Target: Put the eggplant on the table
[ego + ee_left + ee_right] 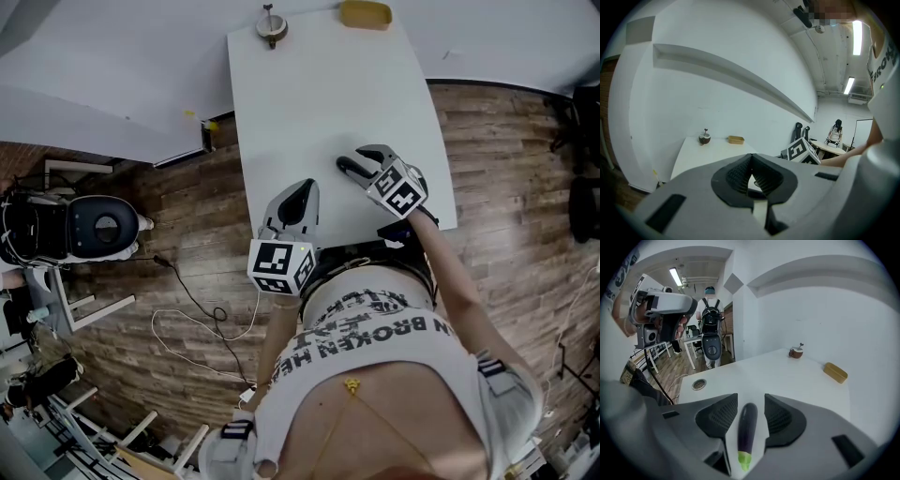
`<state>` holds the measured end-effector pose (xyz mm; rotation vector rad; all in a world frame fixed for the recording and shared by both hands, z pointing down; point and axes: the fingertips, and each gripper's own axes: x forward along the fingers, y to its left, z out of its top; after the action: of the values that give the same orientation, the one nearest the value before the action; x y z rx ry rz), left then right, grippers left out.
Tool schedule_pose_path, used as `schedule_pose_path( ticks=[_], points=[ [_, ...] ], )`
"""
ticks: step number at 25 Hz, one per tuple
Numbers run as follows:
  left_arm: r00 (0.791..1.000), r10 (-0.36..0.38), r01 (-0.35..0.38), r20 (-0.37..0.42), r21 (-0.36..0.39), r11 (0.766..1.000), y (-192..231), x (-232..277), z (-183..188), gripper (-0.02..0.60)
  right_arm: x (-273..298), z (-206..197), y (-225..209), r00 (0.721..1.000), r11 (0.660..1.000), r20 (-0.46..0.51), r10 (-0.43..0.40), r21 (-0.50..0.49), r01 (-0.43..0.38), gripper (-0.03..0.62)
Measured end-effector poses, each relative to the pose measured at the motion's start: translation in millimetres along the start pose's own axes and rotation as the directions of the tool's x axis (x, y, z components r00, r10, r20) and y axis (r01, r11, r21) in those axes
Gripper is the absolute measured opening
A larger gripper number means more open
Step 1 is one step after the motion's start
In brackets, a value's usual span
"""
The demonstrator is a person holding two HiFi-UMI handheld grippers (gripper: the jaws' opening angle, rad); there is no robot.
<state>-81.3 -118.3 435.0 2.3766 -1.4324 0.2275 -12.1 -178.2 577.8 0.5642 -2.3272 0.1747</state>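
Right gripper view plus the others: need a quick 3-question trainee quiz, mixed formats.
1. True or false: the left gripper is clamped on the eggplant.
2. The right gripper's jaws are: A) shut and empty; B) apart, with the eggplant between them and the pads clear of it; C) clamped on the eggplant.
3. Fill in: the eggplant's stem end is ____.
Key: 1 false; 2 B; 3 green.

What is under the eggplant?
The white table: the eggplant lies on it, between the open jaws of the right gripper. The patch of tabletop directly beneath it is covered, so nothing there can be checked.
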Motion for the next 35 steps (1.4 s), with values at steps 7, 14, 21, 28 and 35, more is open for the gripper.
schedule_pose_path(
  ticks=[7,14,21,28,35],
  points=[
    [1.0,-0.002,0.002,-0.003,0.0,1.0,1.0,1.1,-1.3,-0.002,-13.1,11.8,3.1,0.999,1.0,0.037,-0.016,0.014,0.015,0.11],
    [1.0,-0.008,0.008,-0.006,0.0,1.0,0.3,3.6,-0.9,-0.002,-23.3,18.8,7.5,0.999,1.0,0.051,-0.014,0.021,0.013,0.056],
    [1.0,-0.016,0.016,-0.01,-0.003,1.0,-2.0,6.8,-3.1,-0.002,-36.4,20.1,10.5,0.997,0.999,0.071,-0.021,0.044,0.018,0.017],
    [0.999,-0.029,0.03,-0.014,0.001,1.0,-5.4,11.0,-3.9,-0.002,-49.7,20.8,13.9,0.995,0.998,0.094,-0.021,0.06,0.015,0.009],
    [0.999,-0.031,0.031,-0.018,-0.006,0.999,-6.8,14.7,-4.9,-0.002,-62.8,32.4,14.2,0.986,0.996,0.163,-0.02,0.089,0.006,0.009]
  ],
)
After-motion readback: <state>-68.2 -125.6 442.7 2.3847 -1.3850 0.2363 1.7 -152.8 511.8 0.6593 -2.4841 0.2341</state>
